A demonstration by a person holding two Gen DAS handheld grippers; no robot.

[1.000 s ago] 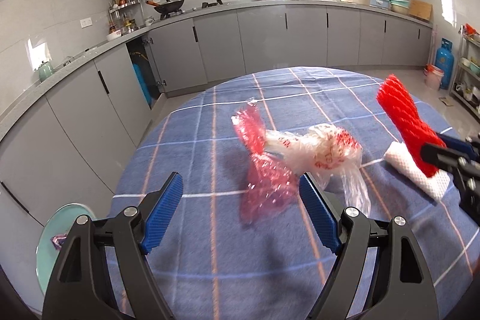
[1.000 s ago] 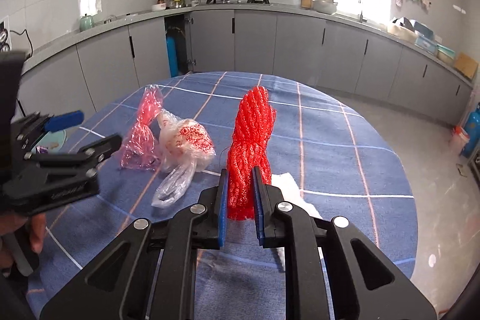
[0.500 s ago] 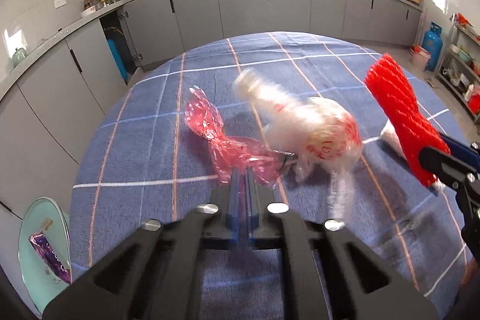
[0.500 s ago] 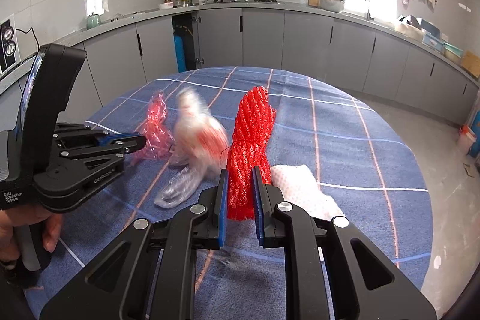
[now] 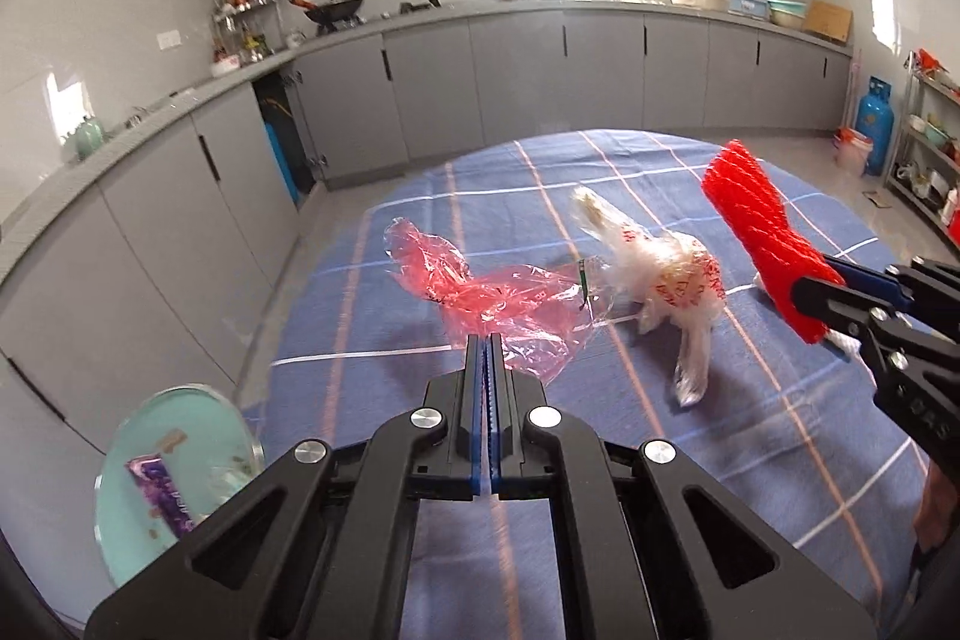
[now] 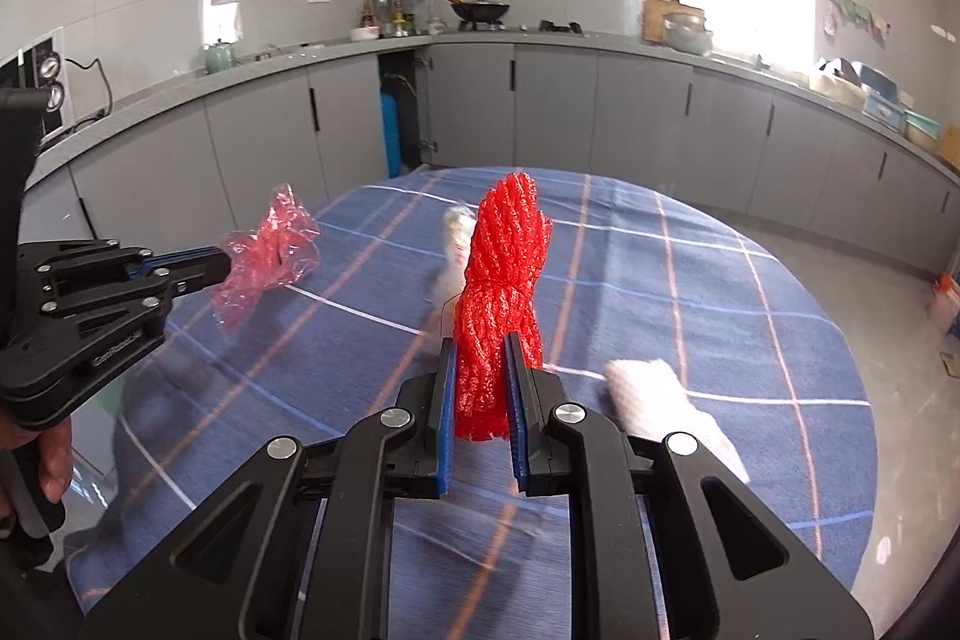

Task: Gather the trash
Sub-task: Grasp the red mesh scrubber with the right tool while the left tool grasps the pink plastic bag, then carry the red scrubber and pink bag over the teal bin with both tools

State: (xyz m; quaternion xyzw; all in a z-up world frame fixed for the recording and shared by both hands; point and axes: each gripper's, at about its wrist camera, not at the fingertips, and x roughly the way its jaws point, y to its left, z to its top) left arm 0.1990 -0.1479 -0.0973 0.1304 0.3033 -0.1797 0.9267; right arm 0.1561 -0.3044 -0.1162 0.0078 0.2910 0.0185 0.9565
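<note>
My left gripper (image 5: 486, 352) is shut on a crumpled pink plastic bag (image 5: 480, 292) and holds it above the blue checked tablecloth (image 5: 540, 196); the bag also shows in the right wrist view (image 6: 270, 256). My right gripper (image 6: 480, 376) is shut on a red foam net (image 6: 501, 292), held upright; the net also shows in the left wrist view (image 5: 762, 238). A white plastic bag with red print (image 5: 672, 280) lies on the table between them. A white foam net (image 6: 666, 400) lies on the cloth to the right of my right gripper.
A teal bin (image 5: 174, 472) with a purple wrapper (image 5: 159, 484) in it stands on the floor at the table's left. Grey kitchen cabinets (image 5: 540, 82) run along the walls. A blue gas cylinder (image 5: 875, 124) stands at the far right.
My left gripper went from open to shut on the pink bag and has lifted it off the table. The white bag got tugged and shifted. The right gripper kept hold of the red net.
</note>
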